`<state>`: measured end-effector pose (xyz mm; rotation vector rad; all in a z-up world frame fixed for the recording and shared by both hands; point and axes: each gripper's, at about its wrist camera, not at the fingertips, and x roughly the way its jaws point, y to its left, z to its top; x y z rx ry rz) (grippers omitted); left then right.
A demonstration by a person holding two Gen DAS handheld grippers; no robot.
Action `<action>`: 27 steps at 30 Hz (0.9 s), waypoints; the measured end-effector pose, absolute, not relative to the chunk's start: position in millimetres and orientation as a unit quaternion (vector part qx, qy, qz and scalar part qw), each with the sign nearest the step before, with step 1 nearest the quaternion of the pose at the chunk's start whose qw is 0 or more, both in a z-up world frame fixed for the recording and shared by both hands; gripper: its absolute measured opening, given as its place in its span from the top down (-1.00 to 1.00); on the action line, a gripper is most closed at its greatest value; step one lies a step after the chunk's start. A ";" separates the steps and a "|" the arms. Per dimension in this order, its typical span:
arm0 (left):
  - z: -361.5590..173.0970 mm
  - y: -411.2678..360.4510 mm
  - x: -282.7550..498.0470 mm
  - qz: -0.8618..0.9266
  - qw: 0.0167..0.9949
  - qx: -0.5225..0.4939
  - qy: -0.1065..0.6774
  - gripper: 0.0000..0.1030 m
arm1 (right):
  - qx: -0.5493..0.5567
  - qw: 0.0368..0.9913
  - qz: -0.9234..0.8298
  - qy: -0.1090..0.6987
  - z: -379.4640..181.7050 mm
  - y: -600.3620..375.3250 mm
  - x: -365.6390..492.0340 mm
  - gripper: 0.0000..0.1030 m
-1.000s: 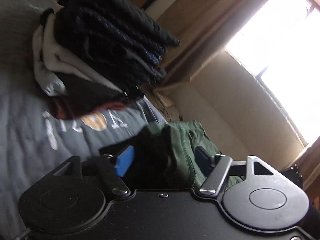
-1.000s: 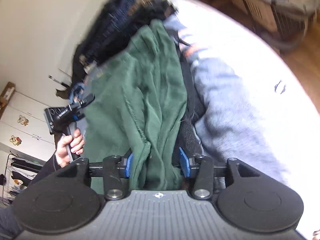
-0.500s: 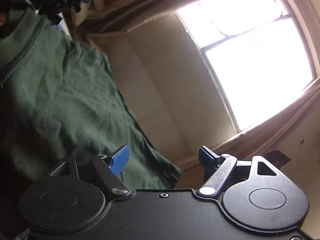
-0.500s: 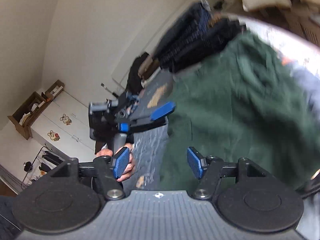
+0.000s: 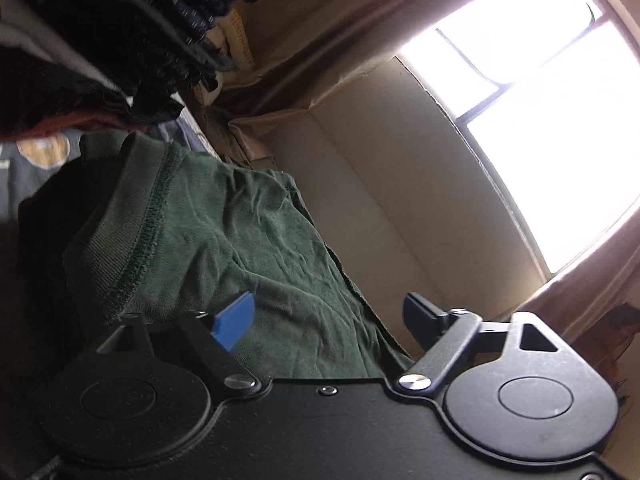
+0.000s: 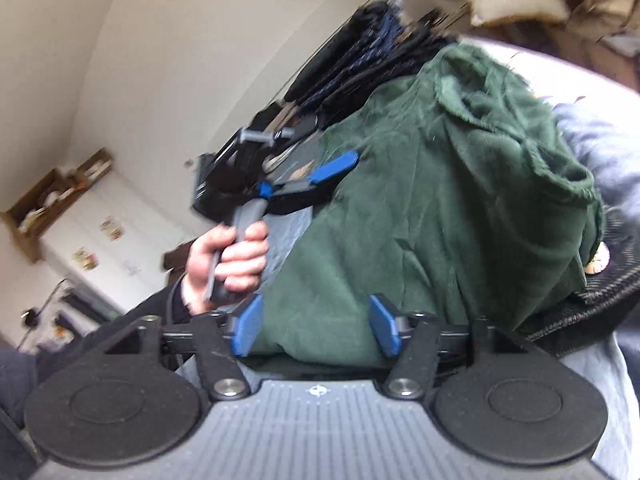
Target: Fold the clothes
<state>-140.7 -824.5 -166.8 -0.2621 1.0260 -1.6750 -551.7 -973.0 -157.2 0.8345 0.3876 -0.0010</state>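
The green garment [image 6: 440, 208] lies spread across the centre of the right wrist view, over the grey bedding [image 6: 600, 152]. A stack of folded clothes [image 5: 100, 40] sits upper left in the left wrist view, presumably finished items. The left gripper [image 5: 328, 316] has its jaws opening wide, gripping nothing. The right gripper [image 6: 316, 326] is likewise opening above the cloth, pads clear of it, seemingly releasing the garment to lie flat.
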 end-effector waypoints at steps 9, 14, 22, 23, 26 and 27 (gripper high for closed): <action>-100.2 -756.0 -231.4 -0.664 0.674 0.001 0.325 -0.99 | 0.339 0.905 -0.186 0.175 -116.2 -935.2 -560.2 -0.79; -83.7 -731.8 -275.4 -0.626 0.715 0.045 0.308 -0.99 | 0.319 0.894 -0.228 0.217 -90.3 -936.6 -559.3 -0.79; -51.6 -705.1 -330.1 -0.601 0.741 0.056 0.294 -0.99 | 0.259 0.898 -0.199 0.294 -44.5 -925.4 -537.6 -0.79; -48.2 -702.7 -336.1 -0.597 0.744 0.058 0.295 -0.99 | 0.249 0.898 -0.196 0.306 -40.4 -922.1 -534.6 -0.79; -42.2 -695.1 -355.3 -0.584 0.757 0.061 0.286 -0.99 | 0.211 0.897 -0.196 0.335 -34.8 -911.0 -532.1 -0.79; -40.9 -693.0 -361.2 -0.579 0.762 0.061 0.283 -0.99 | 0.201 0.900 -0.196 0.335 -33.1 -907.1 -534.6 -0.79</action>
